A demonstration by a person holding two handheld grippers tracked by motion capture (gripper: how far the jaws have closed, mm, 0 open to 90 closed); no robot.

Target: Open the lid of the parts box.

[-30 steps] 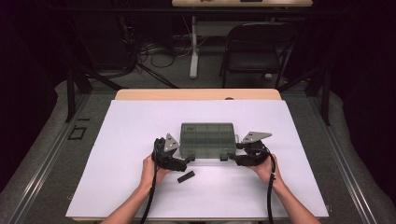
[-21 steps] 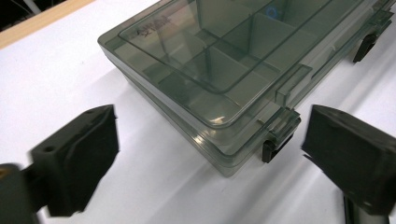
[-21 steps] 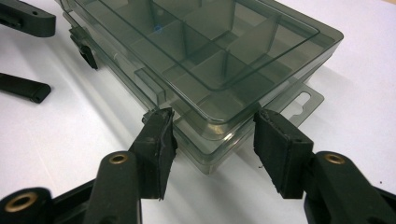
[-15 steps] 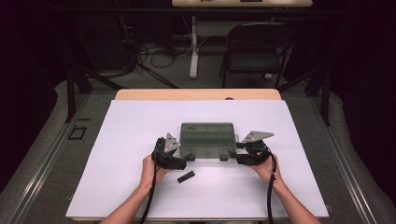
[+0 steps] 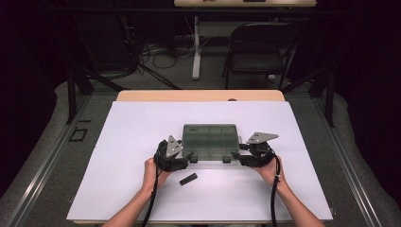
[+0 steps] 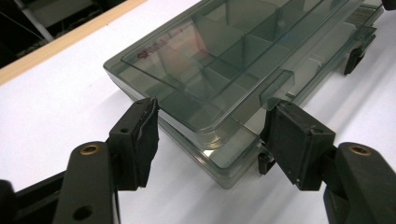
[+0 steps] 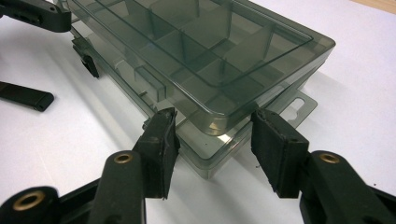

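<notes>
1. The box (image 5: 210,141), a smoky clear plastic case with divided compartments and its lid down, lies flat on the white sheet (image 5: 118,156), with a gripper at each of its two near corners.
2. The left gripper (image 6: 212,142) straddles the box's near left corner. Its jaws have just been closing, and the corner now sits between them.
3. In the left gripper view, one pad touches or nearly touches the box's side edge, and the other stands against the front wall beside a latch tab (image 6: 278,86). Whether the pads press firmly I cannot tell.
4. The right gripper (image 7: 212,147) straddles the near right corner, jaws about half open. Both pads stand just beside the corner's two walls, apparently a hair off them, so no firm grip shows.
5. Just beyond the right jaws, a hang tab (image 7: 299,105) sticks out from the box's end.
6. A small black bar (image 5: 188,179) lies on the sheet near the left gripper, apart from the box.
</notes>
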